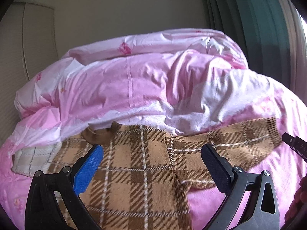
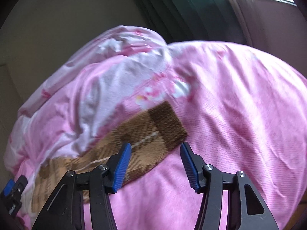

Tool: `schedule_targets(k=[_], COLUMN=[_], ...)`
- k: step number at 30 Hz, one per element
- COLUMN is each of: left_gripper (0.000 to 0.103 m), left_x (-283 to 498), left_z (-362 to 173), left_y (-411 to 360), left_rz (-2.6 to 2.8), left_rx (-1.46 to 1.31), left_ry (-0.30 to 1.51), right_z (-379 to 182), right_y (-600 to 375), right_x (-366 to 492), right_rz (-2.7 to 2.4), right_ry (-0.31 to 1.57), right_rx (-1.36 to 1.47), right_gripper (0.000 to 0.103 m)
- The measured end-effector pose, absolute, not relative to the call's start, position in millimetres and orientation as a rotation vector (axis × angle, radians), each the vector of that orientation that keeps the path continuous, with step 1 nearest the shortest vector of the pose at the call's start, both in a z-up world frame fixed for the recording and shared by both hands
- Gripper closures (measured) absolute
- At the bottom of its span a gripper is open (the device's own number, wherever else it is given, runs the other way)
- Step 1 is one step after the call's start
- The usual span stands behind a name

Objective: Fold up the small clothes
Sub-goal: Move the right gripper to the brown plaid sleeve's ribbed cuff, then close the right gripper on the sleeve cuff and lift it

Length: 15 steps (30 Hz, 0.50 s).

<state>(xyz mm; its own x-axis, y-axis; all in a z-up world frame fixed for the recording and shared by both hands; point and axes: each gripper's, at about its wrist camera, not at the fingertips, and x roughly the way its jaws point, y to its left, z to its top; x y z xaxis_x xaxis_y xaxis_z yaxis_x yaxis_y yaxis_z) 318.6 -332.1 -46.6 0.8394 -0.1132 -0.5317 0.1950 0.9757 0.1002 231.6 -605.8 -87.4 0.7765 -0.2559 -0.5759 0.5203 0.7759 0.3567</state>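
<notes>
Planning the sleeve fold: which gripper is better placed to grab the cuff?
Right. The right gripper is open just short of the sweater sleeve's dark cuff; the left gripper hovers over the body.

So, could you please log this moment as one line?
brown plaid knitted sweater: flat on pink bedsheet | left tool: open over body | right tool: open near sleeve cuff | fold: not begun

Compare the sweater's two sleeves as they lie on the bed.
The right sleeve lies stretched out flat across the pink bedsheet, brown side up, with its dark ribbed cuff in plain sight. The left sleeve shows a pale, washed-out check, as if turned inside out, and its far end is tucked under the crumpled pink duvet, so no cuff shows. Both belong to the same plaid sweater.
</notes>
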Motion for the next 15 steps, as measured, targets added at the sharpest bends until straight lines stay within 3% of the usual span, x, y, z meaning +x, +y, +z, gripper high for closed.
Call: schedule_targets(k=[4,7,12,14,15], left_gripper=[0.000,0.000,0.000,0.000,0.000], left_x=[338.5,344.4,350.9,350.6,349.5], left_z=[-59.7,-64.1,-68.2,-67.9,-66.7], left_y=[-341.3,-342.3,-344.1,-344.6,-344.2], left_rz=[-0.155,-0.151,-0.144,-0.143,-0.143], left_rx=[0.151,0.146,0.148,0.149,0.150], left_ry=[0.582,0.590,0.602,0.605,0.604], right_z=[-109.8,-126.2,-146.2,-151.9,-152.5], right_y=[-623.7,-636.7,-656.1,-661.2,-662.7], right_x=[248.9,257.0,265.4,266.4,264.9], right_rz=[-0.457,-0.431,-0.390,-0.390,-0.384], right_ry=[0.553,0.566,0.555,0.552,0.545], right_rx=[0.618,0.717,0.842,0.874,0.885], right_gripper=[0.049,0.058,0.061,0.073,0.084])
